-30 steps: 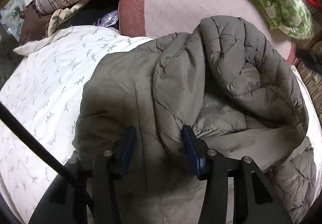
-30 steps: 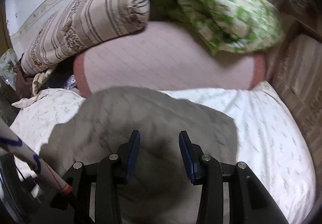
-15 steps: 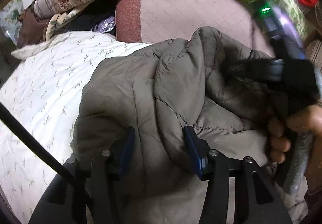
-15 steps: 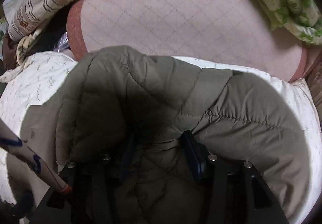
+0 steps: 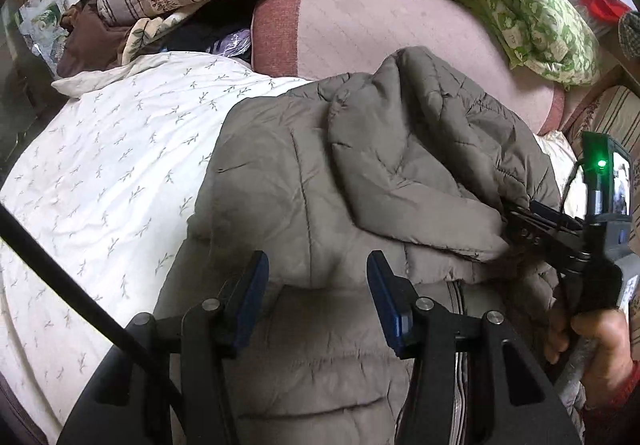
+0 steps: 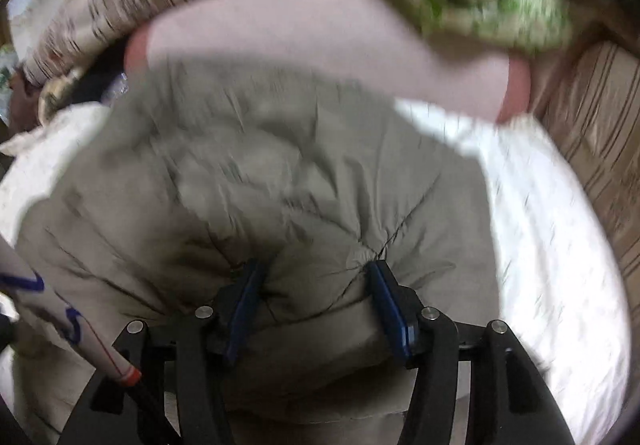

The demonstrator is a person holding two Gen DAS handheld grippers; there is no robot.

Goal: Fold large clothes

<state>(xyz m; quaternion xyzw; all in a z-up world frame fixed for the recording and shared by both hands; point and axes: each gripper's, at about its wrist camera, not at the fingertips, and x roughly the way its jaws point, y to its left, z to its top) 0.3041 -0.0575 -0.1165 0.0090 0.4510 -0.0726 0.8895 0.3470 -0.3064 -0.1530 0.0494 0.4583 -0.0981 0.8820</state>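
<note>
The olive-grey quilted puffer jacket [image 5: 320,205] lies across the white leaf-print bedsheet [image 5: 112,173], its far edge near the pink quilted cushion [image 5: 380,33] at the head of the bed. One padded portion, probably a sleeve or side panel, is laid over the body of the jacket from my right, so I judge the first fold to be largely in place. The bundle is not yet compact: the overlaid portion sits puffed and rumpled, the zip edge shows loose below it, and the lower body of the jacket, nearest me, is unfolded. My left gripper [image 5: 316,297] stands about half open just above the jacket, and a soft mound of fabric rises between the blue pads [image 5: 248,297]; I see no pinch creases there and read it as holding nothing. My right gripper [image 6: 316,305] is pushed into the jacket with a thick roll of fabric between its pads [image 6: 388,309]; radiating creases mark contact at both pads, yet the jaws are opening, so I judge this grip to be on the point of release. The right wrist view is blurred, and finer contact detail cannot be confirmed. Remaining work, in my estimate: flatten the overlaid portion, bring in the opposite side, then fold the length into a compact stack.
</note>
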